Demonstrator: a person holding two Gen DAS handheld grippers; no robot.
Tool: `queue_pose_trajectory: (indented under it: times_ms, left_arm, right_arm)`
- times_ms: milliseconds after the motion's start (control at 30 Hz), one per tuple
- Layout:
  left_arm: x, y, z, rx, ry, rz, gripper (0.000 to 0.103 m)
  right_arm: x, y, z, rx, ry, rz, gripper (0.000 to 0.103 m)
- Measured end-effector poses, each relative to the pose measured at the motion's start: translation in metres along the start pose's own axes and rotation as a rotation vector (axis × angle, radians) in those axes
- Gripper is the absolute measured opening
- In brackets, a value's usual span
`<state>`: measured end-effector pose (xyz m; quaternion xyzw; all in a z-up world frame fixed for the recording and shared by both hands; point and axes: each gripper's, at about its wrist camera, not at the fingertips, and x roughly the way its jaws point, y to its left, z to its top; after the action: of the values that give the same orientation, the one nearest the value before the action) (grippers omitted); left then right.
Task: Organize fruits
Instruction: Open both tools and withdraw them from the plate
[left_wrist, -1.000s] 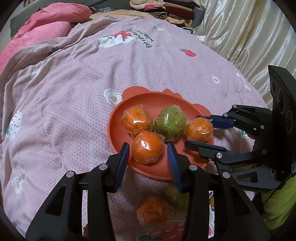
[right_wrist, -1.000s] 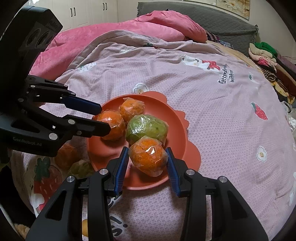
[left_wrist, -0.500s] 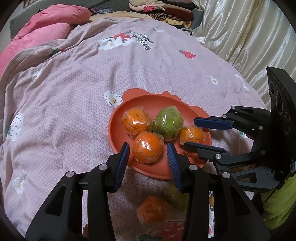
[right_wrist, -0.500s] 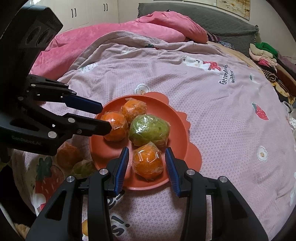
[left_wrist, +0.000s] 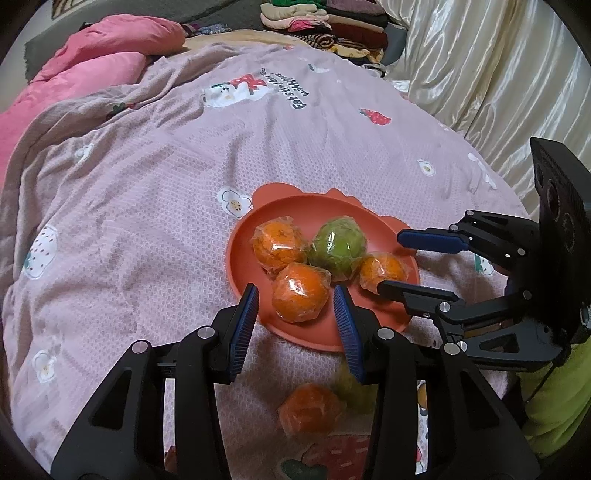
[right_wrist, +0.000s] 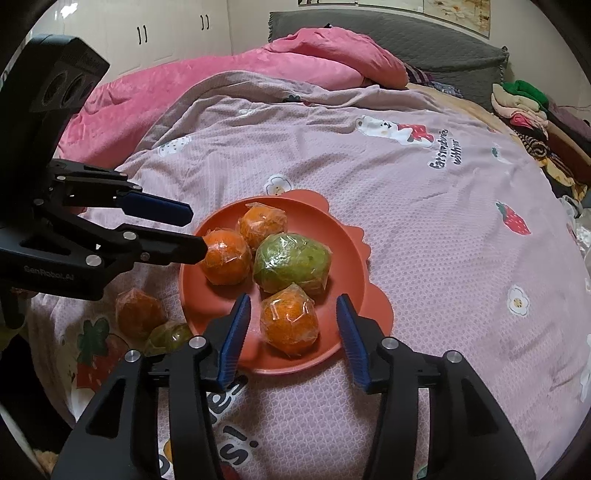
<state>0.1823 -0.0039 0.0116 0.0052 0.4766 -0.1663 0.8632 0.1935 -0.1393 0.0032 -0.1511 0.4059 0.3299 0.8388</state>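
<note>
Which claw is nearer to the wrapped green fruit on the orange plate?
Left. The left claw sits just beyond one orange from the green fruit; the right claw brackets the near orange, slightly farther off.

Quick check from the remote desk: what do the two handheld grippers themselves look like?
Both the left gripper and the right gripper are matte black linkage frames with silver pivot screws and two fingers faced with ribbed blue pads. Each carries a black camera block with round lenses. The left frame bears faint grey lettering. A lime-green sleeve shows behind the right one.

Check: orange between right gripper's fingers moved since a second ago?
Yes. The orange sank onto the plate beside the green fruit; right gripper's jaws just opened off it.
</note>
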Motion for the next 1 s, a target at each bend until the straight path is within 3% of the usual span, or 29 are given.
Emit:
queue_pose_trajectory:
  times_ms: [233,300,733,1000]
  left_arm:
    - [-0.007,0.003,-0.002,-0.008,-0.024,0.018,0.036]
    - [-0.009,0.004,-0.002,-0.012,-0.03,0.021,0.042]
    - [-0.025,0.005,-0.008,-0.018,-0.071,0.045,0.053]
    - [-0.033,0.006,-0.007,-0.028,-0.094,0.059,0.069]
  right_arm:
    - [-0.004,-0.002,-0.001,0.017,-0.009,-0.004,0.054]
    - [-0.005,-0.003,-0.001,0.021,-0.013,-0.008,0.057]
    - [-0.016,-0.001,-0.002,0.039,-0.035,-0.023,0.069]
    - [-0.024,-0.001,-0.003,0.058,-0.052,-0.04,0.077]
